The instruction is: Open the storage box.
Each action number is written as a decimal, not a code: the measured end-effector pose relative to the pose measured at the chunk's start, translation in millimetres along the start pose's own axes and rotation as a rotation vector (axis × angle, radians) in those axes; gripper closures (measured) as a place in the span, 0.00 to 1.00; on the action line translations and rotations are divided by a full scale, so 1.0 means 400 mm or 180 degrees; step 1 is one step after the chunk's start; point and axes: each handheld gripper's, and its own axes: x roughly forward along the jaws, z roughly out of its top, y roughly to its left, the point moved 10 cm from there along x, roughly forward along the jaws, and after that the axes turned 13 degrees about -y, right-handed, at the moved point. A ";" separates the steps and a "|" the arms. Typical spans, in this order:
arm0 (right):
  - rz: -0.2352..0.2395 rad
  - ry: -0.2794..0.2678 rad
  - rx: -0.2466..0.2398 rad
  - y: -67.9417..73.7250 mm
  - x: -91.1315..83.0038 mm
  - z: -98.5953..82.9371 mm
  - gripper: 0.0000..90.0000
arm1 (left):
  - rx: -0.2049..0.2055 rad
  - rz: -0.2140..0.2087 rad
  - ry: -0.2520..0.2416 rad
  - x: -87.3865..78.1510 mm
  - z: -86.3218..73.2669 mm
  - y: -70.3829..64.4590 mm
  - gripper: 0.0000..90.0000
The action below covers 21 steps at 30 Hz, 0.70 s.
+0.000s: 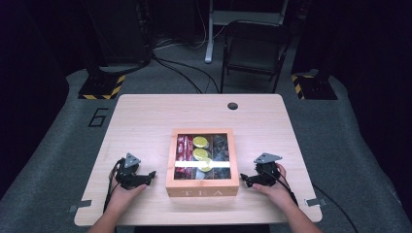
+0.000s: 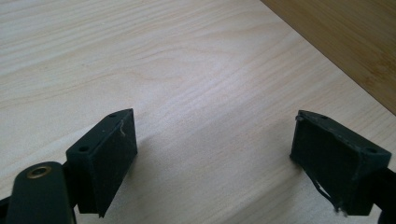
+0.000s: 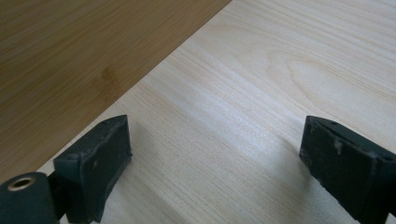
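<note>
Start position: your left tongs [image 1: 151, 174] and right tongs [image 1: 244, 179] gape wide, empty, flanking the tea box [image 1: 202, 191]; next, reach its lid.

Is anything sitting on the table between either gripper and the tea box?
Nothing visible. The left gripper and right gripper rest on either side of the tea box, jaws open and pointed at its side walls, with bare table in each gap.
</note>
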 end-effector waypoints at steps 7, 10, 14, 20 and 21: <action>-0.0023 0.0015 0.0008 -0.001 -0.002 -0.002 0.09 | -0.0005 -0.0004 0.0000 0.000 0.000 0.001 0.16; -0.0026 0.0009 0.0011 -0.001 -0.001 -0.001 0.09 | -0.0006 0.0010 -0.0018 0.001 0.001 0.001 0.16; -0.0026 0.0008 0.0014 -0.001 -0.001 -0.001 0.09 | -0.0003 0.0011 -0.0013 0.001 0.001 0.001 0.16; -0.0026 0.0005 0.0016 -0.002 -0.002 -0.001 0.09 | -0.0001 -0.0001 0.0010 0.000 0.000 0.000 0.16; -0.0027 0.0003 0.0017 -0.002 -0.002 -0.001 0.09 | -0.0003 0.0000 0.0010 0.000 0.000 0.000 0.16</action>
